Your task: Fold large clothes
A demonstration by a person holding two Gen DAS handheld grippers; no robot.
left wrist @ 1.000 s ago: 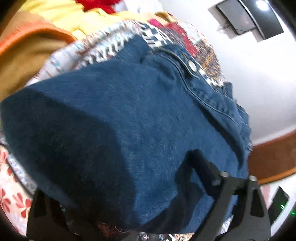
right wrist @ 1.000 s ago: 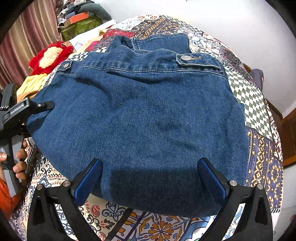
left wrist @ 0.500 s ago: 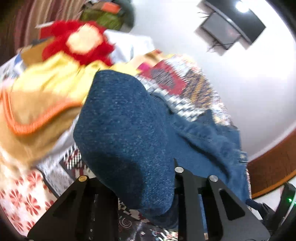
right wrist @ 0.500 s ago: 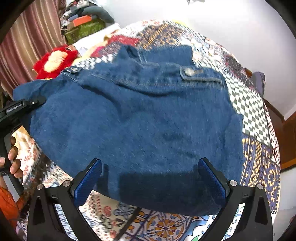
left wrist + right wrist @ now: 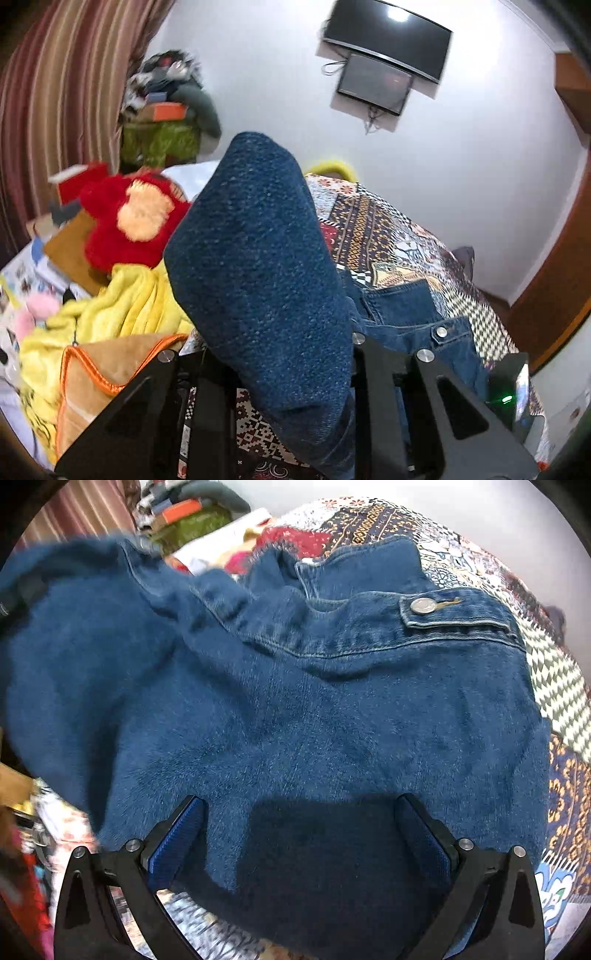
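A dark blue denim jacket lies on a patchwork bedspread, its collar and a buttoned shoulder tab at the far side. My left gripper is shut on a fold of the denim jacket, and lifts it as a tall bulge in front of the camera. My right gripper is open, its blue-padded fingers spread over the jacket's near edge, which lies between them. The jacket's left side is raised and blurred in the right wrist view.
A red plush toy, a yellow blanket and a tan orange-trimmed cloth lie left of the jacket. A cluttered pile stands by the striped curtain. A screen hangs on the white wall.
My left gripper has closed on the jacket's left side and lifted it up, tilting toward the wall. The right gripper stays open at the jacket's near edge.
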